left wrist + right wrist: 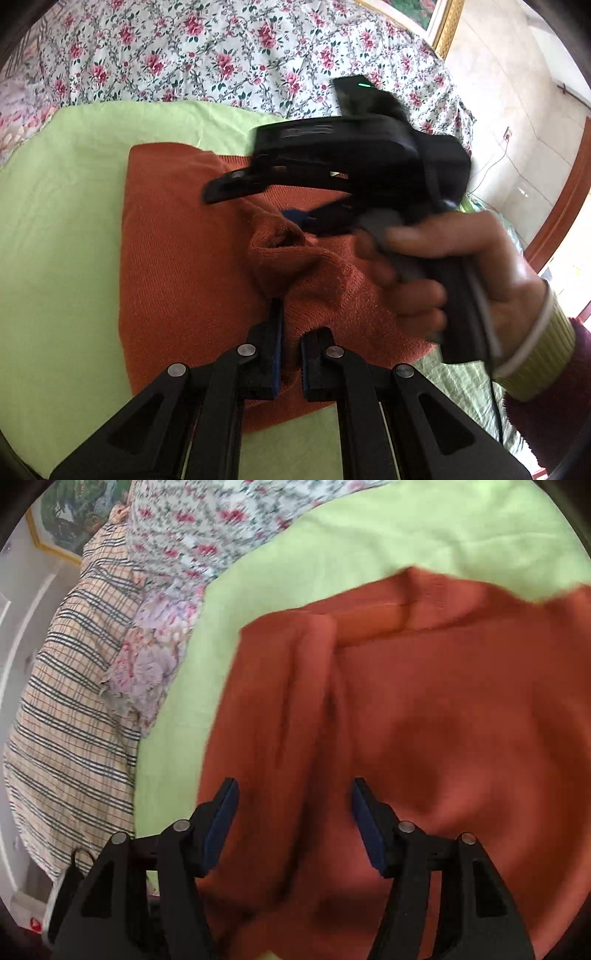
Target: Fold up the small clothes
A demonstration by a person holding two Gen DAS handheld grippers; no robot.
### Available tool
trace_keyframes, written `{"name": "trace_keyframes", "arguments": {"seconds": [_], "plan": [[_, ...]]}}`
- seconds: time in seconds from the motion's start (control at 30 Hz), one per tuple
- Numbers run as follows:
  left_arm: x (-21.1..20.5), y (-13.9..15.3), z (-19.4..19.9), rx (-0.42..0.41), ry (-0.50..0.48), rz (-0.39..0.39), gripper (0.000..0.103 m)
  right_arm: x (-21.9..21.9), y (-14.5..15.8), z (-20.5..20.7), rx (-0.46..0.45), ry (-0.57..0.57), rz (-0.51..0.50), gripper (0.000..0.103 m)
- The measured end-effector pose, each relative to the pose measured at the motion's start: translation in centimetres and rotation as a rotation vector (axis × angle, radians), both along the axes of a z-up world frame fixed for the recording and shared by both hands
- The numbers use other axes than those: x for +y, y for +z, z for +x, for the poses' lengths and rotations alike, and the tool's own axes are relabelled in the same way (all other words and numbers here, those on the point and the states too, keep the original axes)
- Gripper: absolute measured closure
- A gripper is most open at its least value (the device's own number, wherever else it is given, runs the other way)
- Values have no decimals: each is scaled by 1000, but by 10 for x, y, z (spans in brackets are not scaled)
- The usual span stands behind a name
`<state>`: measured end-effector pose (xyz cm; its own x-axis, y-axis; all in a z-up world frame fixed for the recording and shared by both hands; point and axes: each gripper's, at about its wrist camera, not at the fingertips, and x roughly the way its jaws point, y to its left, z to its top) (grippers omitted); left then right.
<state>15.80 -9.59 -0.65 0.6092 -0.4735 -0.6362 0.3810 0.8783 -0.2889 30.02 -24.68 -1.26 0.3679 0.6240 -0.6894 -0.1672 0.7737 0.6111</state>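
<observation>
The orange garment (184,236) is a knitted cloth, matt and a little fuzzy. Under it the green sheet (62,206) is smooth matt cloth. The left gripper (290,345) is black matt plastic with metal rivets.

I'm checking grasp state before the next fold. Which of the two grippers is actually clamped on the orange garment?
The left gripper: its jaws are pinched on a raised ridge of the orange garment. The right gripper hangs open above the cloth, gripping nothing.

The right gripper (295,206) is smeared by motion blur in the left wrist view, its fingertips half buried in the rust-orange knit sweater (192,236); the sweater (443,720) runs off the right wrist view's near and right edges, itself blurred
</observation>
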Motion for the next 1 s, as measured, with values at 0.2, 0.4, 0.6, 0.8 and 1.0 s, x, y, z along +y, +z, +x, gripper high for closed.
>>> {"name": "trace_keyframes", "arguments": {"seconds": [0.2, 0.4, 0.6, 0.8, 1.0], "plan": [[-12, 24, -8, -47, -53, -17, 98, 4, 22, 4, -66, 2, 19, 88], [-76, 38, -10, -50, -177, -68, 97, -55, 75, -33, -202, -60, -41, 89], [-147, 7, -4, 41, -279, -77, 97, -124, 68, -61, -199, -187, -170, 89], [-172, -22, -6, 87, -300, -10, 95, -162, 27, -70, -143, -242, -259, 89], [-159, -16, -6, 130, -311, -33, 85, -162, 21, -69, -168, -258, -278, 88]]}}
